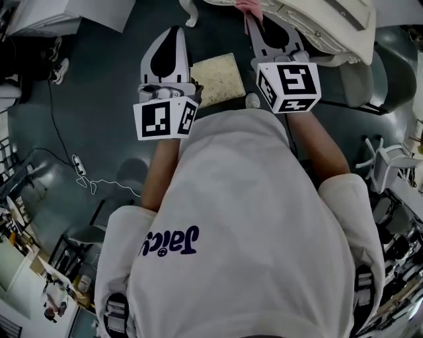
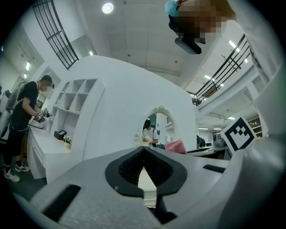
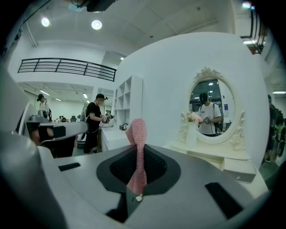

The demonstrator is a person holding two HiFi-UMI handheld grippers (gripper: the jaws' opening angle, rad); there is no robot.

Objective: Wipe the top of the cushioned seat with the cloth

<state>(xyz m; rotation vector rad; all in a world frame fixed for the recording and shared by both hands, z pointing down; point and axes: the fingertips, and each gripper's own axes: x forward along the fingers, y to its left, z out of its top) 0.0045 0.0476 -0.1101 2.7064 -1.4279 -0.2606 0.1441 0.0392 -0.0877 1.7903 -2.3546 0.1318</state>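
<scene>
The cushioned seat [image 1: 215, 79] is a square beige pad, seen low on the dark floor between my two grippers in the head view. My right gripper [image 1: 252, 21] is shut on a pink knitted cloth [image 1: 248, 6], held above and to the right of the seat. In the right gripper view the cloth [image 3: 137, 134] sticks up from between the shut jaws of the right gripper [image 3: 139, 150]. My left gripper [image 1: 174, 32] hovers to the left of the seat. Its jaws [image 2: 143, 151] are shut with nothing between them. The seat shows in neither gripper view.
A white dressing table [image 1: 330, 30] with an oval mirror [image 3: 211, 107] stands just beyond the seat at right. A white shelf unit [image 2: 73, 100] is to the left. A cable [image 1: 82, 173] lies on the floor at left, white furniture [image 1: 390, 158] at right. People stand in the background.
</scene>
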